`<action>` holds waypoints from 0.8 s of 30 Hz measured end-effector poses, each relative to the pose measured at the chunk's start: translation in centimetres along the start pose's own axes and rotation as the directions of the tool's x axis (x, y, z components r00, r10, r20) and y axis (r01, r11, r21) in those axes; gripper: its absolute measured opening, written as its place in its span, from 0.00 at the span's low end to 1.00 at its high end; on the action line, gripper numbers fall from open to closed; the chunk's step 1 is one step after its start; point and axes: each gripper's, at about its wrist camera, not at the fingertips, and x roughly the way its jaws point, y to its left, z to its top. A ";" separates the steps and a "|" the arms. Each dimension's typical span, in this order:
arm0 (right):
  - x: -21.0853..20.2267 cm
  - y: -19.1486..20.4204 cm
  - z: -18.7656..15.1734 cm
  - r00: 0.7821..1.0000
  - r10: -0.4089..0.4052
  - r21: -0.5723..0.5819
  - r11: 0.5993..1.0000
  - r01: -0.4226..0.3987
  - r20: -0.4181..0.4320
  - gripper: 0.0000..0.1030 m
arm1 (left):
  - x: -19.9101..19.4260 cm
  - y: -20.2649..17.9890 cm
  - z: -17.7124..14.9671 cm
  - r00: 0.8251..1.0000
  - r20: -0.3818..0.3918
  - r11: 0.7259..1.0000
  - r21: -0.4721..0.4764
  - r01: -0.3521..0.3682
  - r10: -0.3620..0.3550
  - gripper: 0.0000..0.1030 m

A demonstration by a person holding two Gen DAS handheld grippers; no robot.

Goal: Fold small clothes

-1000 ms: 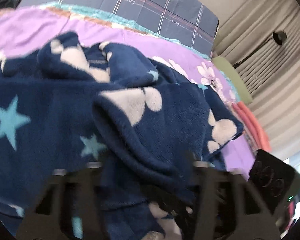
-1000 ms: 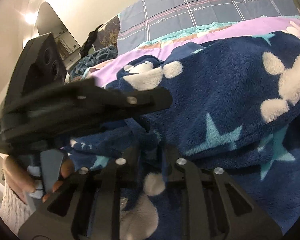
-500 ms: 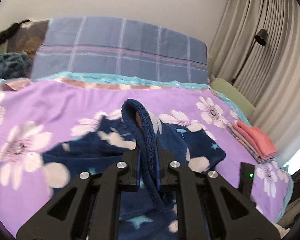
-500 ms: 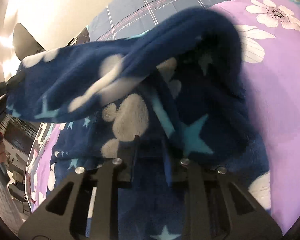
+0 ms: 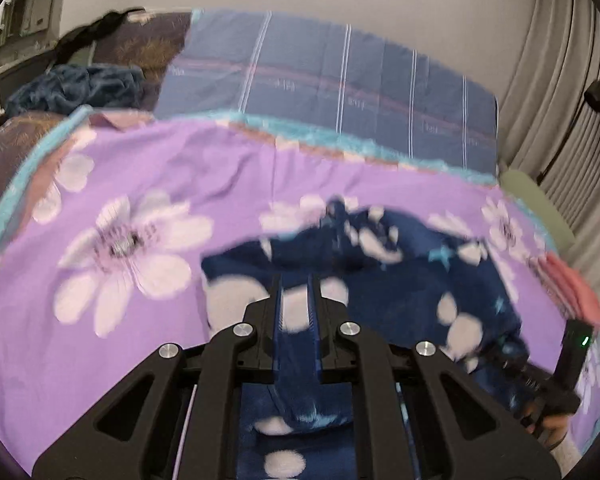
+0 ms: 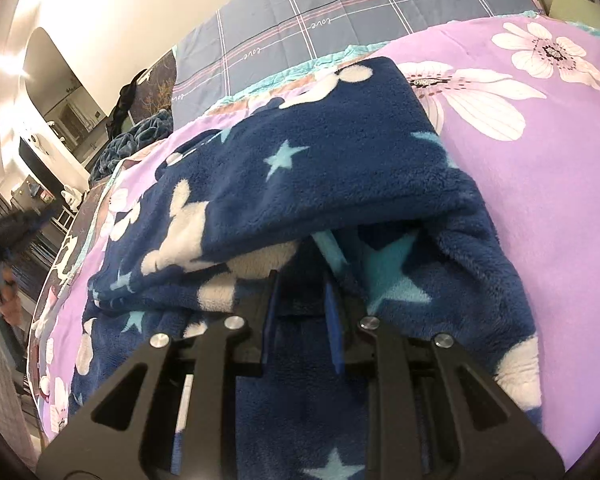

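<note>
The navy fleece garment lies on the purple flowered bedspread, short of the plaid pillow, with one layer already doubled over the rest. The left gripper has its jaws pinched tight on a band of the fleece. The right gripper has jaws parted a little around fabric, and whether they bite it I cannot tell. Judging by the loose lower part, more folds and squaring remain.
</note>
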 end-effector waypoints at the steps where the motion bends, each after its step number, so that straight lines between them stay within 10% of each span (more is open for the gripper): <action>1: 0.1 0.2 0.0 1.000 -0.005 -0.003 1.000 0.005 0.000 0.21 | 0.6 -0.3 -0.7 1.000 -0.019 1.000 0.012 0.015 -0.015 0.14; 4: -0.2 1.0 0.4 0.999 -0.036 -0.034 0.999 0.036 0.005 0.24 | 3.0 -2.1 -3.0 0.997 -0.073 0.997 0.074 0.024 -0.019 0.35; 10: 1.3 3.9 2.0 0.995 -0.101 -0.114 0.988 0.101 0.000 0.23 | 7.7 -4.5 -7.8 0.988 -0.055 0.963 0.236 -0.129 0.145 0.41; 13: 3.1 4.3 2.9 0.980 -0.198 -0.124 0.973 0.197 0.002 0.05 | 7.5 -4.7 -8.0 0.984 -0.038 0.953 0.258 -0.159 0.174 0.41; 18: 0.3 -1.0 3.5 0.917 -0.392 0.142 0.914 0.380 0.072 0.00 | 7.3 -4.7 -8.1 0.982 -0.027 0.946 0.274 -0.175 0.189 0.42; 21: -0.4 -4.1 2.8 0.965 -0.260 0.218 0.945 0.246 0.041 0.00 | 6.9 -4.8 -8.1 0.982 -0.026 0.947 0.271 -0.172 0.186 0.42; 24: -1.6 -2.9 2.6 0.965 -0.261 0.146 0.956 0.254 0.032 0.00 | 6.9 -4.7 -8.0 0.983 -0.027 0.950 0.265 -0.167 0.180 0.42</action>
